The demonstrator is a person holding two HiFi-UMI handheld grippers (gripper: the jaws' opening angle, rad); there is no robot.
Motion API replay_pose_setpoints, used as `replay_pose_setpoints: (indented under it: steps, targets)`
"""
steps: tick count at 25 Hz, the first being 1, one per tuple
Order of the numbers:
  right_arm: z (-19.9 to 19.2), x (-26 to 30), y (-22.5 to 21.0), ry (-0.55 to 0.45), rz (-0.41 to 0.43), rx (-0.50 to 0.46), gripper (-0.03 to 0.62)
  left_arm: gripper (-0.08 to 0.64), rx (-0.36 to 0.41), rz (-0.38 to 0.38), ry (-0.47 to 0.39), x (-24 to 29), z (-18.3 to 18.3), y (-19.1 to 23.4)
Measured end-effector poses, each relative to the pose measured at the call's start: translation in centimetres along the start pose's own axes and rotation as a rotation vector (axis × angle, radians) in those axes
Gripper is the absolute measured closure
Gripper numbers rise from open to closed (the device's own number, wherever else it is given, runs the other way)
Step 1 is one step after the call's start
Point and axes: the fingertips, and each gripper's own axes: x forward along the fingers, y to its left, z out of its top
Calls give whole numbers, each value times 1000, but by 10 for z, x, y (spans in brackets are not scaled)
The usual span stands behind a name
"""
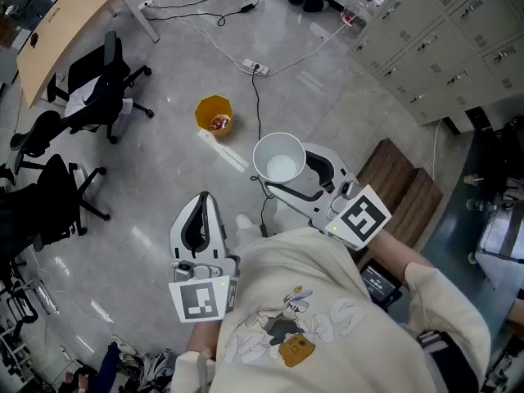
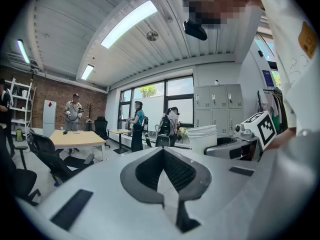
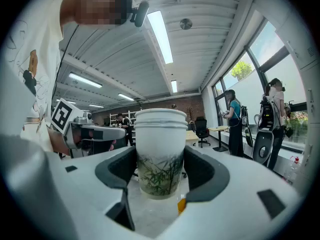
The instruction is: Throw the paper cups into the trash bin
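Observation:
A stack of white paper cups (image 1: 279, 158) with a green bamboo print (image 3: 159, 156) stands upright between the jaws of my right gripper (image 1: 284, 176), which is shut on its lower half (image 3: 159, 171). The top cup's mouth faces up and it looks empty. The trash bin (image 1: 214, 115), a small yellow-orange one with some rubbish inside, stands on the grey floor ahead and to the left of the cups. My left gripper (image 1: 204, 200) is held lower and to the left, its jaws shut with nothing between them (image 2: 163, 155). The left gripper view shows the cups (image 2: 202, 138) off to its right.
Black office chairs (image 1: 98, 84) and a wooden table (image 1: 61, 27) are at the left. A power strip (image 1: 255, 67) and cables lie on the floor beyond the bin. Grey lockers (image 1: 446, 35) line the upper right, and a wooden bench (image 1: 401, 188) sits beside my right arm. People stand by the windows (image 2: 137, 126).

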Motion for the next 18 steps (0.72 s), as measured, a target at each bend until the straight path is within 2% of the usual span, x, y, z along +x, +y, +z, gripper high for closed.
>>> replay_pose_setpoints:
  steps: [4,11,18]
  targets:
    - [0,-8,-2,-9,18,8,291,555,3,7,-19,2,6,-12]
    - [4,-22,-20,-36,55,-4,291,555,7,39,2,14,-1,-31]
    - [2,-7,-36,-33,111,0,290,555,-1,104,14,31,-9,-28]
